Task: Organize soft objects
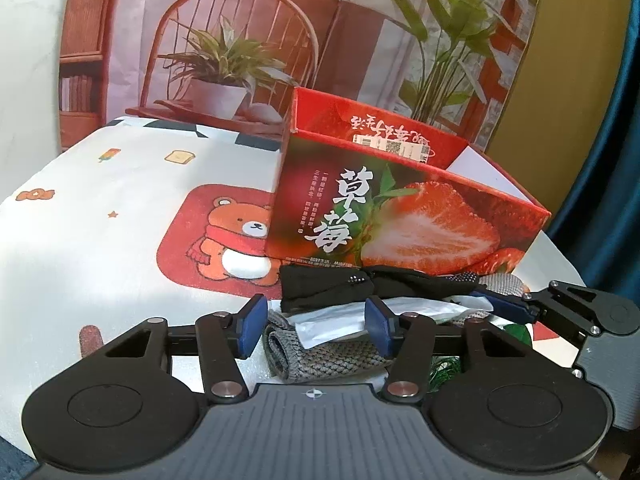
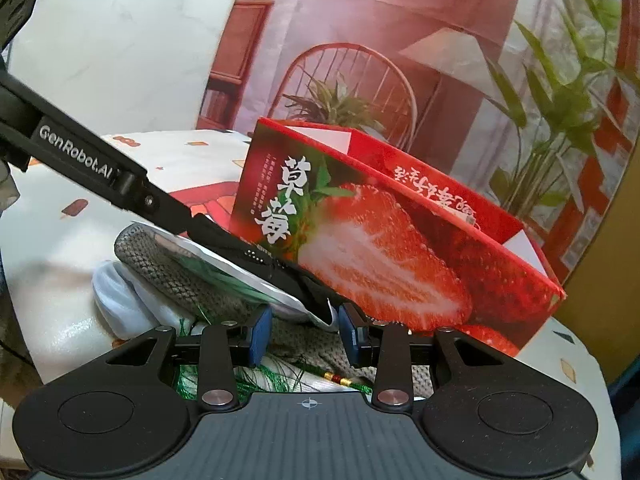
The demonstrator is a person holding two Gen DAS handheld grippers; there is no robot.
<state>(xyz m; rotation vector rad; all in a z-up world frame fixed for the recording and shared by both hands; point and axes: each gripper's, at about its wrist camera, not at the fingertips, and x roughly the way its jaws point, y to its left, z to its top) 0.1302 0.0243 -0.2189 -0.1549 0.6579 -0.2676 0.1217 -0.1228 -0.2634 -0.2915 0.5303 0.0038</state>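
Left wrist view: left gripper has its jaws spread, nothing pinched, with the grey knitted cloth and a crumpled white plastic pouch lying between and just under the blue pads. A black fabric piece with small beads lies straight ahead, long axis across the view, touching the base of the open red strawberry-print cardboard box. The right gripper comes in from the right at the pile's far end; can't tell its jaw state from here. Everything sits on a counter with a white bear-print cover. Right wrist view: right gripper also has jaws apart, straddling the tip of the white pouch, not clamped on it. The grey knit is to the left, the black fabric ahead along the box wall, green tassel threads below. The left gripper's arm crosses the upper left. Judgement: the pile sits directly in front of the box, so the lift goes up and forward over the near wall; the layers overlap and may drag each other.
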